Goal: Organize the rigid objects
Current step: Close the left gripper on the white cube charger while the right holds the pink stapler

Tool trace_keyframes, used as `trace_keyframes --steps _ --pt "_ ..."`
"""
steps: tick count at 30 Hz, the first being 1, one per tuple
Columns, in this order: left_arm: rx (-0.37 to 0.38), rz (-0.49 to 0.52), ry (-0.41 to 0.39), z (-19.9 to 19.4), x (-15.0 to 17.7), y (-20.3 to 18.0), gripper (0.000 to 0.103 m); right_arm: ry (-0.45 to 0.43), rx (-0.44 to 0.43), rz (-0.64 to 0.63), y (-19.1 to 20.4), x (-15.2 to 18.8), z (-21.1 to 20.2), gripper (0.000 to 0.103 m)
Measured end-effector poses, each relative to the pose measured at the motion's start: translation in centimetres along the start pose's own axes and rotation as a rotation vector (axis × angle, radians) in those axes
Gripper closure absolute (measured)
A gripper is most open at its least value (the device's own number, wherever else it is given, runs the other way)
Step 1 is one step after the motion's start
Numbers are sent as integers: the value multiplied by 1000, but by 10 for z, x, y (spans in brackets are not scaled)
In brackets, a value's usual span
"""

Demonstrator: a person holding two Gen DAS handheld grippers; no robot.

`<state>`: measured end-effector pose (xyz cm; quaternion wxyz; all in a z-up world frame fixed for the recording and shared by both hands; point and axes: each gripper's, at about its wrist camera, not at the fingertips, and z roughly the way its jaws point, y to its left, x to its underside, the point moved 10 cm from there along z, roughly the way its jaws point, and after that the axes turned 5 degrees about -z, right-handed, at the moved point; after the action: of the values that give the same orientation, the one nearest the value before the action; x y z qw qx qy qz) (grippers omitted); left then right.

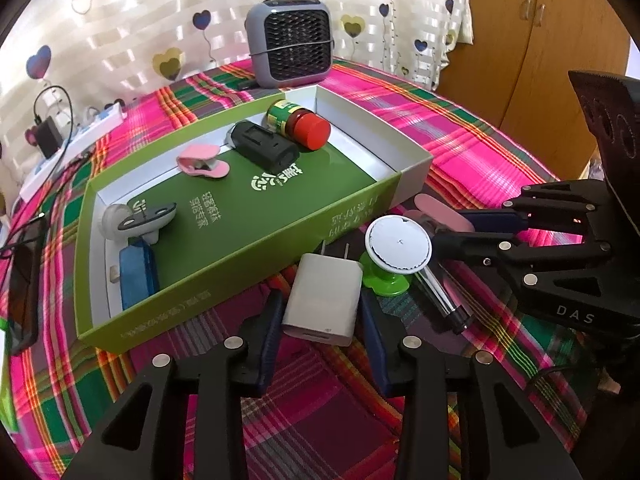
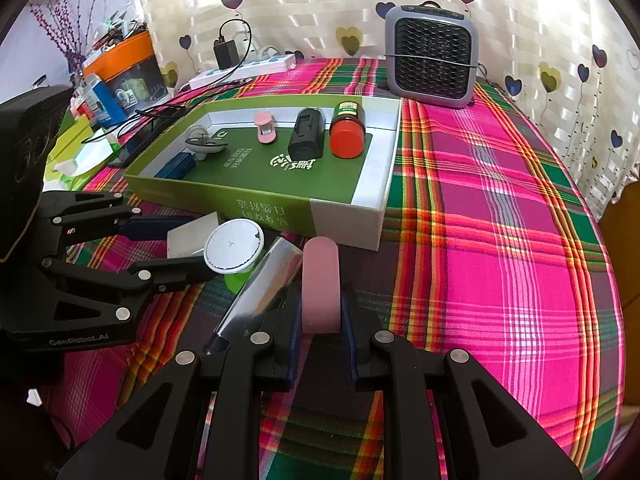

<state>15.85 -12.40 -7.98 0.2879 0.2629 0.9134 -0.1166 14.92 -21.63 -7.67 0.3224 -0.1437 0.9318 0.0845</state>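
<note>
Left wrist view: the left gripper point(image 1: 320, 312) points down at a tabletop covered with a pink, green and red plaid cloth point(image 1: 460, 132). Its two dark blue padded fingers point(image 1: 268, 332) stand on either side of a white rectangular plug adapter point(image 1: 322, 300) with two metal prongs; whether the pads press on it cannot be told. Just right of the adapter lies a round white disc on a bright green base point(image 1: 399, 249), with a clear tube with a black end point(image 1: 444, 294) beside it. Behind them sits a shallow green and white cardboard box point(image 1: 416, 160). Inside the box lie a jar with a red lid and green label point(image 1: 300, 124), a black rectangular device point(image 1: 262, 145), a pink clip point(image 1: 202, 163), a grey and white holder point(image 1: 136, 218) and a blue case point(image 1: 138, 276). A grey desk fan point(image 1: 290, 42) stands past the box. The right gripper point(image 1: 468, 228) reaches in from the right, near the disc.

Right wrist view: the right gripper point(image 2: 320, 328) has its fingers closed on a flat pink rounded piece point(image 2: 320, 284), which stands between the pads just in front of the box point(image 2: 348, 224). The tube point(image 2: 264, 288) lies just left of it. Farther left, the left gripper point(image 2: 188, 248) has the adapter point(image 2: 192, 236) between its fingers, beside the disc point(image 2: 233, 247). The jar point(image 2: 347, 130) lies at the box's far right end.
</note>
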Motion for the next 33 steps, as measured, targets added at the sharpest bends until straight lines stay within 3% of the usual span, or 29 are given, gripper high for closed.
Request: trace_keyframes --steps 33 --pt "1 -105 -68 -37 14 13 71 -38 19 15 2 0 -18 84"
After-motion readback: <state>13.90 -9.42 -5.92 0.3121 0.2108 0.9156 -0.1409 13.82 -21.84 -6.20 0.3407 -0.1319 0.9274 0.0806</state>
